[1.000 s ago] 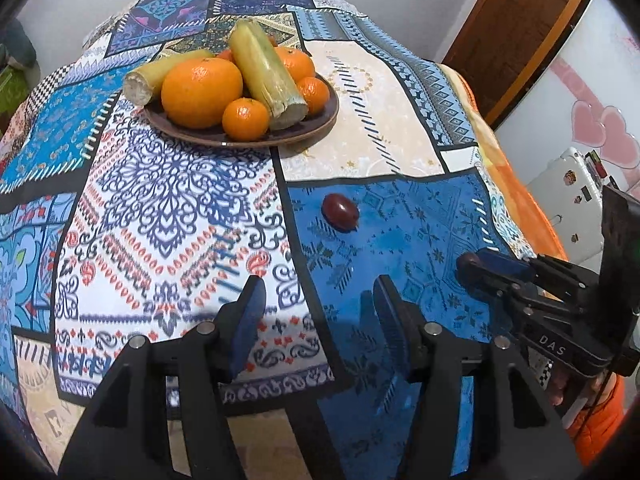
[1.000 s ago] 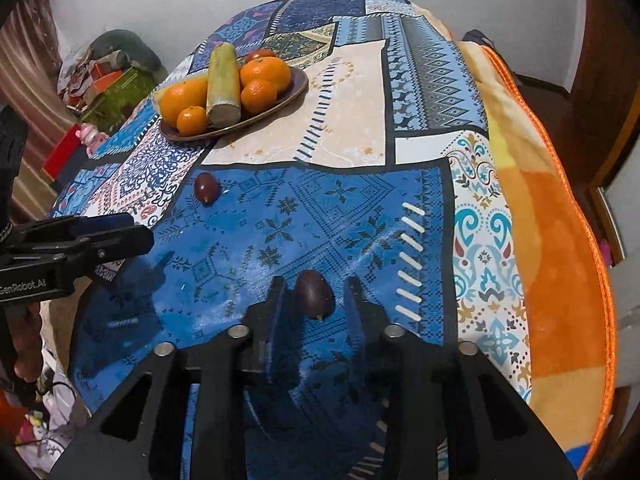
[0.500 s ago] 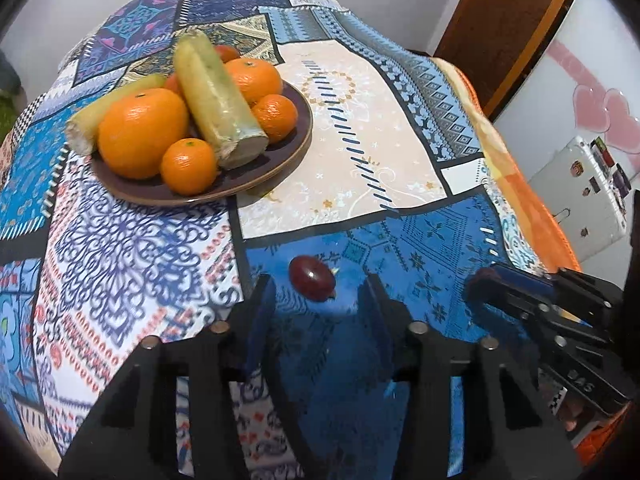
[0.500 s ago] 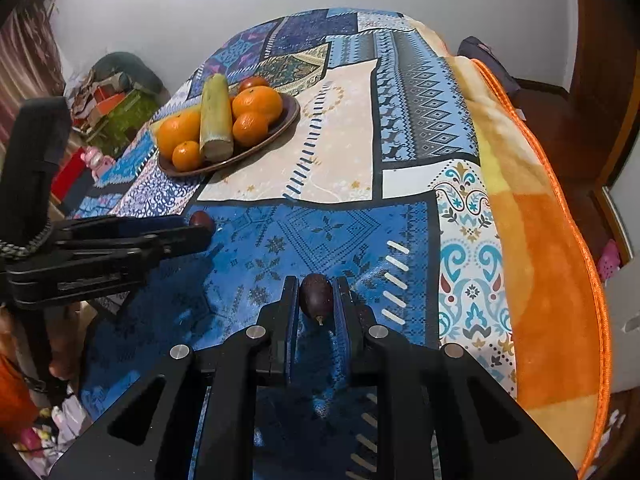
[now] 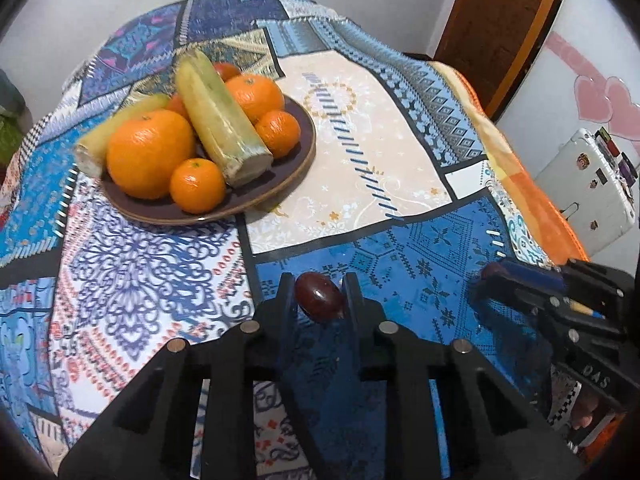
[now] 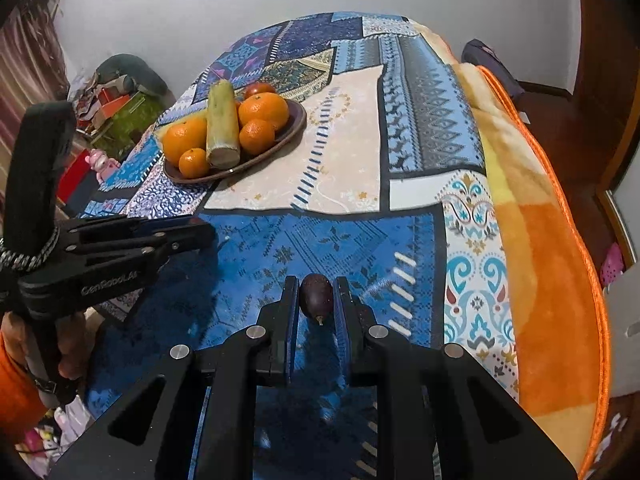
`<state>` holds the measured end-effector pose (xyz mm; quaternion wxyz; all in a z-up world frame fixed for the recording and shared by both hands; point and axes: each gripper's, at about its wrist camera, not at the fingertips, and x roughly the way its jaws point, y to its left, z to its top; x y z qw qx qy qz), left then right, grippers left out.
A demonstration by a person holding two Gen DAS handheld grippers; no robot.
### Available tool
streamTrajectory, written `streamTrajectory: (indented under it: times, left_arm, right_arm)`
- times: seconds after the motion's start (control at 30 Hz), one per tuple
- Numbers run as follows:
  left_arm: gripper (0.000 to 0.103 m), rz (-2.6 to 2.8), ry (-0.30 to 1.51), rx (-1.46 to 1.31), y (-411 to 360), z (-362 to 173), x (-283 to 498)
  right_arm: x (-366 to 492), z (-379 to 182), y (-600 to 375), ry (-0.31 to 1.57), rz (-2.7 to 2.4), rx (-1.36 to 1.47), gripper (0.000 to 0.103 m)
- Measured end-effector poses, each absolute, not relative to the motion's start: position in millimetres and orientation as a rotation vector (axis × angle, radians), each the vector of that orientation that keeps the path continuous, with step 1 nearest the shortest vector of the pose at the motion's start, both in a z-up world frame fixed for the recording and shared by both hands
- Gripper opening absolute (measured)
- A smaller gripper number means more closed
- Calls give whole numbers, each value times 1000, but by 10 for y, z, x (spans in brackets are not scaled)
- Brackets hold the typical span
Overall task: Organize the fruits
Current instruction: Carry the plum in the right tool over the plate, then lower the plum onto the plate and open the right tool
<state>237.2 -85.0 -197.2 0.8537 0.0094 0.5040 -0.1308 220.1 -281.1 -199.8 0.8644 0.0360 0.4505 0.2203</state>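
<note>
My left gripper (image 5: pixel 319 286) is shut on a dark red oval fruit (image 5: pixel 320 297), held just above the blue patch of the tablecloth. My right gripper (image 6: pixel 316 286) is shut on a dark purple fruit (image 6: pixel 316 295) with a short stem, lifted over the blue patch. A brown plate (image 5: pixel 298 160) holds several oranges (image 5: pixel 150 153) and two pale green sugarcane pieces (image 5: pixel 221 116); it sits ahead and left of both grippers, also in the right wrist view (image 6: pixel 294 126). The right gripper shows at the right of the left view (image 5: pixel 496 274), and the left gripper at the left of the right view (image 6: pixel 200 234).
The table wears a patchwork cloth (image 5: pixel 380 140) with an orange blanket edge (image 6: pixel 552 280) on the right. A wooden door (image 5: pixel 500 20) and a white box (image 5: pixel 592 184) stand right of the table. Clutter lies on the floor at far left (image 6: pixel 116 108).
My left gripper moved forward around the dark red fruit and closed on it. My right gripper closed on the purple fruit and lifted it slightly.
</note>
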Motion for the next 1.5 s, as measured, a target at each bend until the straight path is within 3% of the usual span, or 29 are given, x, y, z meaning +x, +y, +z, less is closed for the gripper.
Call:
streamTrajectory:
  times: [0.9,1.5]
  left_arm:
    - [23,-136,858,-52,105,-1067,2733]
    - [23,-103,855,-64,442,-1146,3235]
  right_arm:
    - [2933,-1316,-1780,742,628,18,16]
    - [3513,-1385,-1200,757,660,-25,16]
